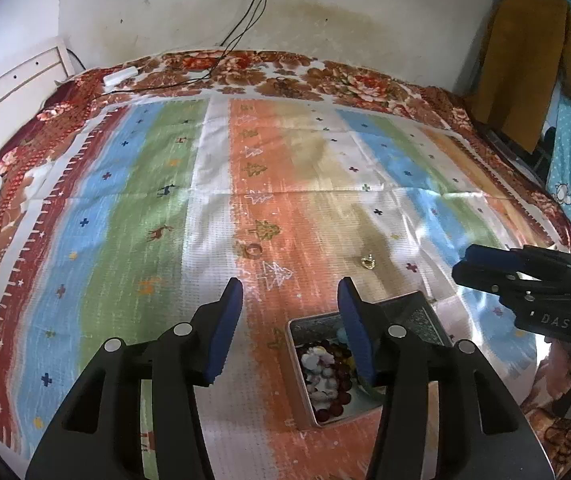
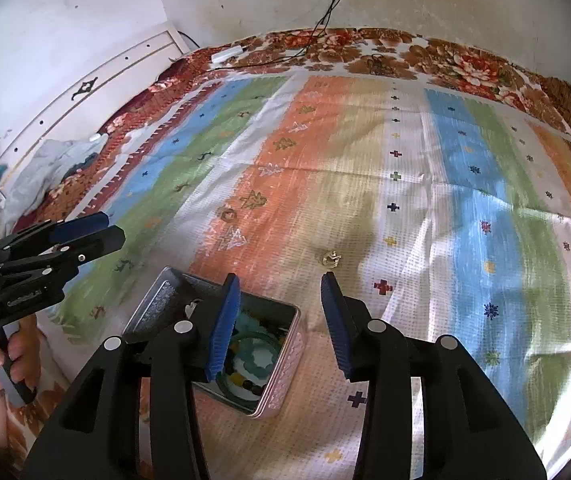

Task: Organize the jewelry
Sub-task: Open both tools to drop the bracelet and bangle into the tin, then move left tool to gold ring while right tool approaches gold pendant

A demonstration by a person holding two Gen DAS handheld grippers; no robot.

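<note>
We count one open square metal tin (image 1: 300,380) heaped with beads, too many and too tangled for us to number. Two loose pieces lie on the one striped, patterned cloth (image 1: 157,184): one dark round ring (image 1: 253,249) and one small gold-coloured ring (image 1: 367,261). We see two black grippers with blue pads, and two black cables (image 1: 245,20) on the wall.

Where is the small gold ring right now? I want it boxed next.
The gold ring lies loose on the striped cloth, beyond the open tin box and just ahead of the right gripper.
</note>
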